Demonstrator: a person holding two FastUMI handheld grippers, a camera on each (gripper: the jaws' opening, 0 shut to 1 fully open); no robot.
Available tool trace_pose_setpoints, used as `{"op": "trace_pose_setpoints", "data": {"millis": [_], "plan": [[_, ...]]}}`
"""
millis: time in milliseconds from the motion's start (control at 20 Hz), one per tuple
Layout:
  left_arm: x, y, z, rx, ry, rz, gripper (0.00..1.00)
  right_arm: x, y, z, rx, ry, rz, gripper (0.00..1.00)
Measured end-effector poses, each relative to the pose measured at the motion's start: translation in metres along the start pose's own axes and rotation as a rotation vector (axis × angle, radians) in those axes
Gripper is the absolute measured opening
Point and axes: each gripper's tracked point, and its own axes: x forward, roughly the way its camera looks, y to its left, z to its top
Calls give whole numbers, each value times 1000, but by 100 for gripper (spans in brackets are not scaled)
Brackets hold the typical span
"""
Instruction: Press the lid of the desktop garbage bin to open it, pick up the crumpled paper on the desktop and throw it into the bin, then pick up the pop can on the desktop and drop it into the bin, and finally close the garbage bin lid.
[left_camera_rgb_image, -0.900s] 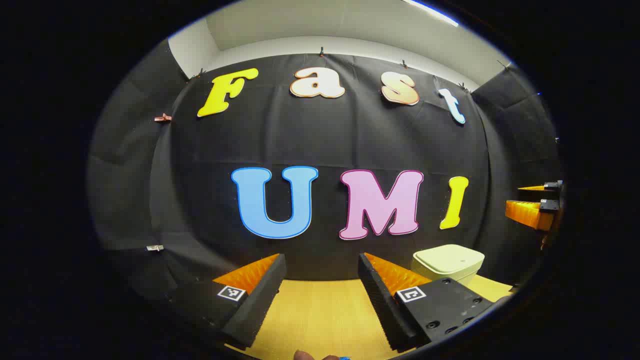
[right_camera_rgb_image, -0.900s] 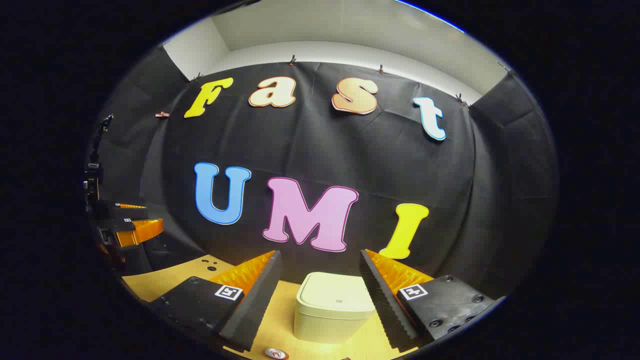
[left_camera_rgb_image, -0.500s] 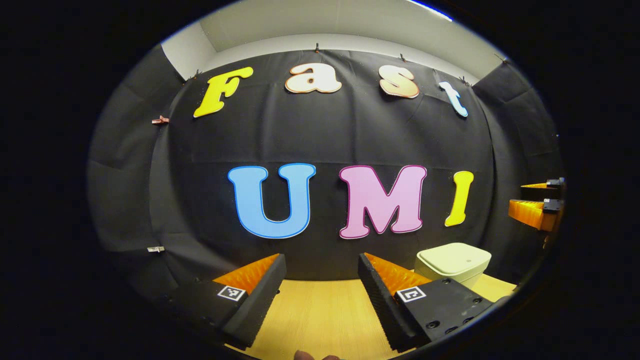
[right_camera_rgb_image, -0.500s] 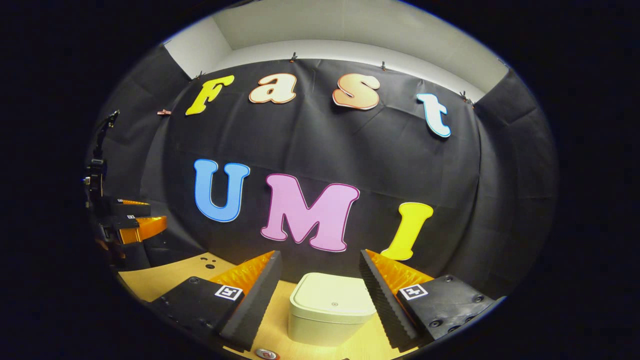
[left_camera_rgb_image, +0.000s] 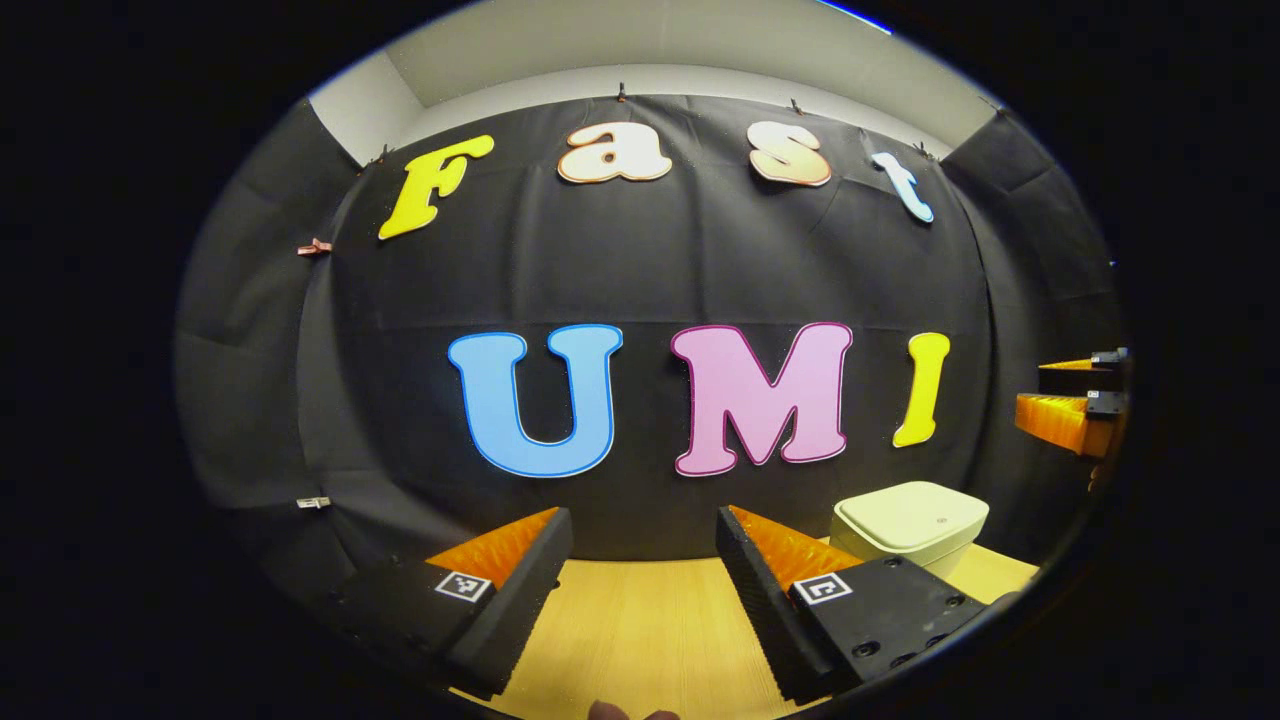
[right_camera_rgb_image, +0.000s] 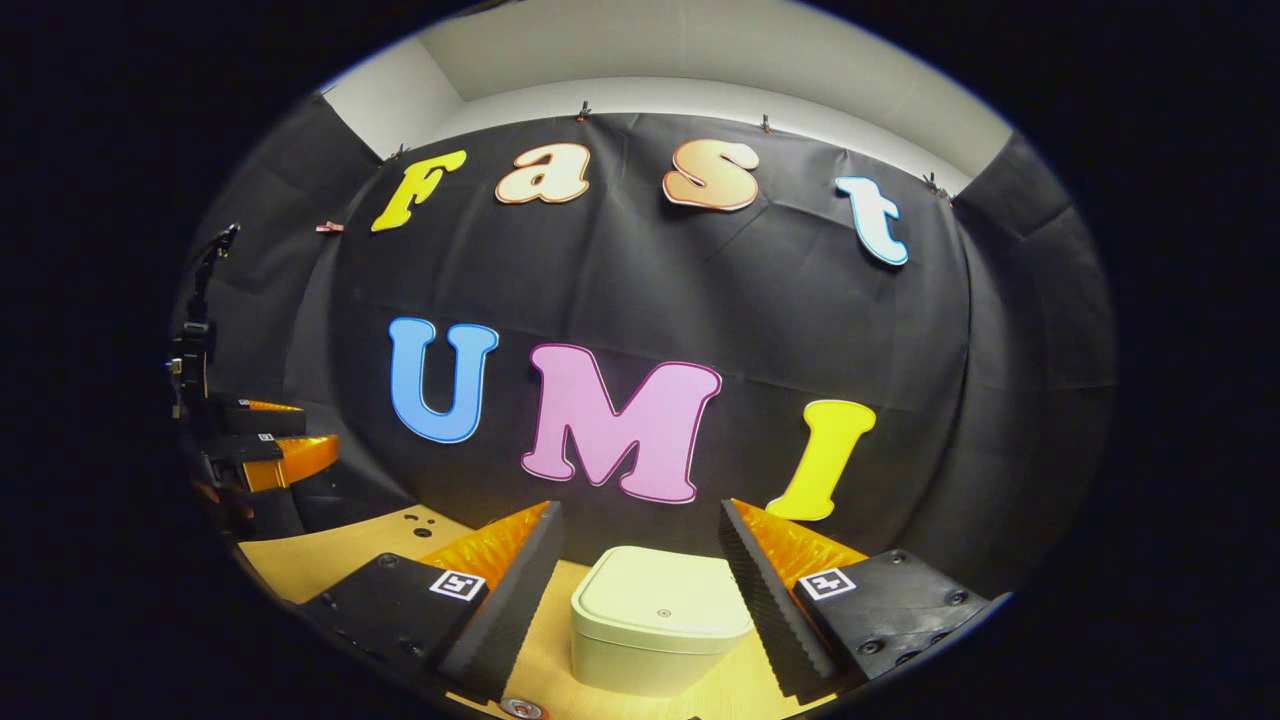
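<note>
The pale green desktop bin (right_camera_rgb_image: 655, 630) stands on the wooden table with its lid shut, straight ahead of my right gripper (right_camera_rgb_image: 640, 515) and low between its spread fingers, untouched. That gripper is open and holds nothing. A round red-and-silver can top (right_camera_rgb_image: 522, 708) peeks in at the bottom edge. In the left gripper view the bin (left_camera_rgb_image: 910, 520) sits to the right, beyond the right finger. My left gripper (left_camera_rgb_image: 642, 520) is open and empty above the bare table (left_camera_rgb_image: 640, 620).
The left gripper (right_camera_rgb_image: 265, 450) shows at the far left of the right gripper view, over the table edge. The right gripper (left_camera_rgb_image: 1075, 400) shows at the far right of the left gripper view. Small holes (right_camera_rgb_image: 420, 525) mark the tabletop. The black cloth wall rises close behind the bin.
In the right gripper view the bin has drifted a little left and nearer, and the can top has slid toward the bottom edge. The left gripper view has tilted up slightly. Both grippers stay open.
</note>
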Motion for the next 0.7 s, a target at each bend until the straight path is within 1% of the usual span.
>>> {"op": "trace_pose_setpoints", "data": {"millis": [50,100,150,250,300,350,400,450,500,550,700], "plan": [[0,-1,0,3,0,0,94,0,-1,1,1,-1,0,97],[0,-2,1,4,-1,2,94,3,-1,-1,2,-1,2,96],[1,-2,1,5,-2,3,94,3,-1,-1,1,2,2,90],[1,-4,1,6,0,4,94,2,-10,1,-25,-1,-25,55],[1,-5,2,7,1,6,94,2,-10,2,-33,-11,-19,37],[0,-5,1,8,1,8,94,2,-2,4,-30,-10,14,19],[0,-4,2,8,1,9,94,8,-7,3,-33,-13,-3,19],[0,-5,1,9,0,10,94,2,-9,5,-27,-27,-7,9],[0,-5,1,10,2,11,94,2,-10,12,-19,-53,-9,6],[-1,-5,0,12,3,13,94,4,-13,11,-15,-56,-13,5],[-2,-4,1,14,0,15,94,12,-17,-15,24,54,4,5]]}}
